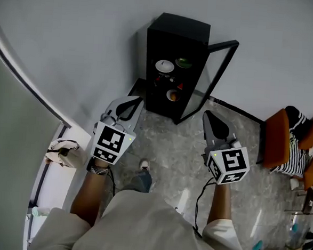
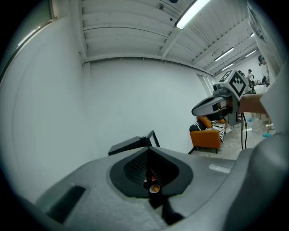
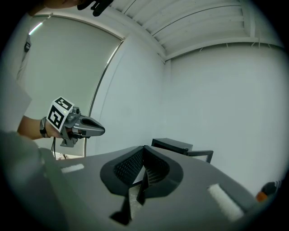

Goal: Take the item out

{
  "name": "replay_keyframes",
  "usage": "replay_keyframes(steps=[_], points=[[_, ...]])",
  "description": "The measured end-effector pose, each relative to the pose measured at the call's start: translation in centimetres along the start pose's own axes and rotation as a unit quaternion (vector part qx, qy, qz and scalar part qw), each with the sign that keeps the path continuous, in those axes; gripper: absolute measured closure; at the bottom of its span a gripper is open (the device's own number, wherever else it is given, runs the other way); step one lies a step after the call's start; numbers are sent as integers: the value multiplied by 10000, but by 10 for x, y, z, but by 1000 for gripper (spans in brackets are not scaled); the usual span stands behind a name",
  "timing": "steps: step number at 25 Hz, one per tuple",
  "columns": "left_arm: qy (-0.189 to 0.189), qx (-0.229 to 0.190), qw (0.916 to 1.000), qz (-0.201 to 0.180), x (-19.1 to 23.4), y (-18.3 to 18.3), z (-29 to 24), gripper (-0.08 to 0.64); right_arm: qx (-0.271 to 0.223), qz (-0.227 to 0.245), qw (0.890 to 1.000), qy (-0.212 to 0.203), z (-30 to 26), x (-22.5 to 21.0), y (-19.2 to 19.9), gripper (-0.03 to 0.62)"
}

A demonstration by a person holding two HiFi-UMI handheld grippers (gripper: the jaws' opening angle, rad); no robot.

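Which item is meant I cannot tell. A white bowl [image 1: 164,67] and a green bowl [image 1: 183,62] share the upper shelf of the black cabinet [image 1: 176,32], with an orange item [image 1: 172,95] on a shelf below. The cabinet stands upright against the wall. Its glass door [image 1: 224,45] is swung wide open to the person's right, so the shelves face the person. Both grippers hang well short of it, pointing forward. The left gripper [image 1: 132,101] has its jaws closed on nothing, and its own view lines up with the shelves, the orange item showing just past the tips. The right gripper [image 1: 208,117] is also closed and empty, below the door's free edge. The left one looks slightly nearer and has the straighter way in, though its jaws must part first.
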State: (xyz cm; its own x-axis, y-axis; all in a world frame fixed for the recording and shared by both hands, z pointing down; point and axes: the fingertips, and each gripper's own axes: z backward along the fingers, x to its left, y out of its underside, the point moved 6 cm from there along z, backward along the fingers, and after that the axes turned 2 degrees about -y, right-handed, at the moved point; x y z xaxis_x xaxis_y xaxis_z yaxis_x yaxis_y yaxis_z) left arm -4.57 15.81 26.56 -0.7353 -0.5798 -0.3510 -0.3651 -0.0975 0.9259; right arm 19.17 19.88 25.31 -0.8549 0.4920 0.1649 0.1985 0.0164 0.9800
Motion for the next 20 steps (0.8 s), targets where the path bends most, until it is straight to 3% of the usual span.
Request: replay_keyframes(steps=[6, 14, 20], points=[[167, 67, 9998, 52, 54, 14, -59, 556, -73, 153, 9990, 414, -74, -29, -13, 584], [295, 126, 9992, 239, 113, 41, -119, 555, 368, 303, 9985, 254, -164, -46, -3, 584], [357, 227, 9985, 353, 147, 63, -156, 555, 586, 110, 9981, 162, -226, -61, 13, 584]])
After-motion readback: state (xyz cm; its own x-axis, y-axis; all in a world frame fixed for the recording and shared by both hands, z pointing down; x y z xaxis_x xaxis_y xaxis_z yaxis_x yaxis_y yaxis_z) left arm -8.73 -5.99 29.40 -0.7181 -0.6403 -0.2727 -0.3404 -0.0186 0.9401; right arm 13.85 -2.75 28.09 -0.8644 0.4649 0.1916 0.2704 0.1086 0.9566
